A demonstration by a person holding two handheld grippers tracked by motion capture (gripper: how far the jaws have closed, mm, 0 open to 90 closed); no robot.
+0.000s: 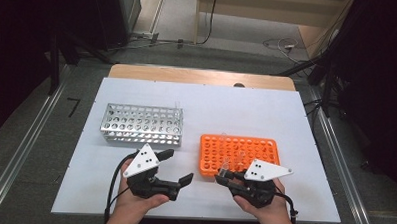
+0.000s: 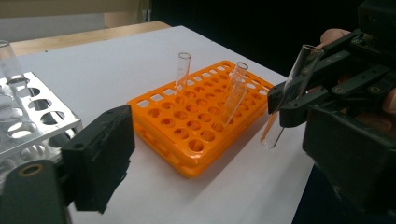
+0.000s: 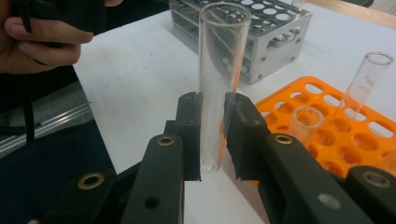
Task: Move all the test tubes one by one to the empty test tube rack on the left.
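A: What is held nearest the lens?

B: A clear glass test tube [image 3: 215, 88] is pinched upright by the right tool [image 3: 212, 140], beside the orange plastic rack [image 3: 336, 135].

A: And the left tool [image 1: 177, 167]?

B: Spread, empty. A hole must next be lined up.

Glass tube [image 3: 219, 84] upright in right tool [image 3: 212, 140]

Two racks [image 1: 141, 124] [image 1: 239, 152], four glass tubes [image 3: 219, 84] [image 2: 182, 70] [image 2: 232, 98] [image 1: 176, 105], two tools [image 1: 177, 166] [image 1: 219, 179].
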